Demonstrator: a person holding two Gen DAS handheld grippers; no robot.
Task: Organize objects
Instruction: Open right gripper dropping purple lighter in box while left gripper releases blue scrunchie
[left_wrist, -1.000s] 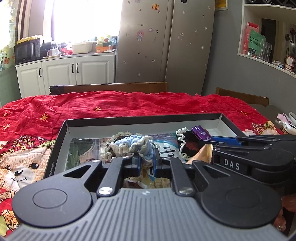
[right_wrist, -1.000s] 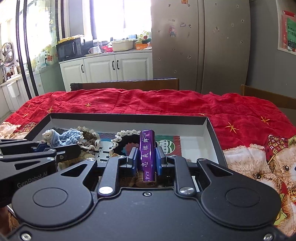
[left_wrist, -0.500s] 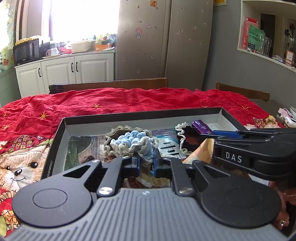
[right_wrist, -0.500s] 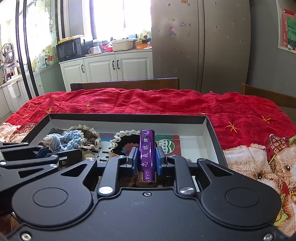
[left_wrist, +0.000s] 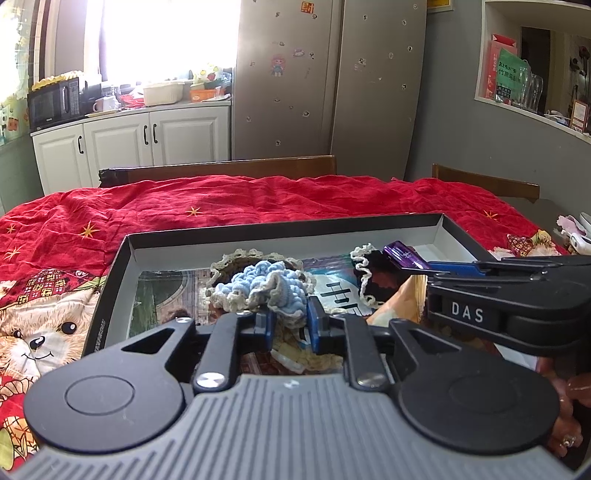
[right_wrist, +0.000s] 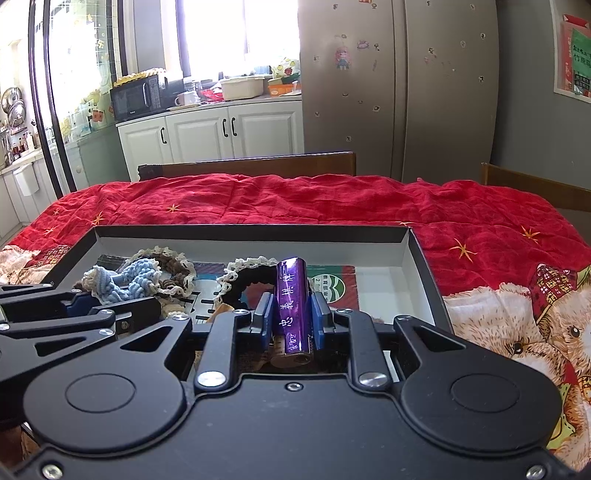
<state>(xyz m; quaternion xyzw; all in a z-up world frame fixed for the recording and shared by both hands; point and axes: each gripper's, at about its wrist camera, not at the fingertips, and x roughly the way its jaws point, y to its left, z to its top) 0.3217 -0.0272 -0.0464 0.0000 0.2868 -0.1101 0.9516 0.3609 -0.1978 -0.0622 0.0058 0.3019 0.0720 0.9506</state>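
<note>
A shallow black box (left_wrist: 280, 225) with a white inside lies on the red cloth. My left gripper (left_wrist: 290, 323) hovers over its near side and its jaws are opening. A blue and cream crocheted scrunchie (left_wrist: 266, 284) sits loosely between and just past the blue pads, resting on the box's contents. My right gripper (right_wrist: 291, 301) is shut on a glossy purple tube (right_wrist: 293, 291) with white characters, held over the box (right_wrist: 251, 229). From the left wrist view the tube (left_wrist: 402, 254) shows at the right gripper's tips.
In the box lie a brown scrunchie with cream lace (right_wrist: 173, 264), a black one with cream lace (right_wrist: 251, 280) and printed cards (left_wrist: 166, 295). A red cloth with bear prints (right_wrist: 517, 332) covers the table. Wooden chair backs (left_wrist: 221, 170) stand behind it.
The left gripper's jaws have parted and let go of the blue scrunchie, which has settled a little lower in the box. The right gripper and its purple tube have not moved.
</note>
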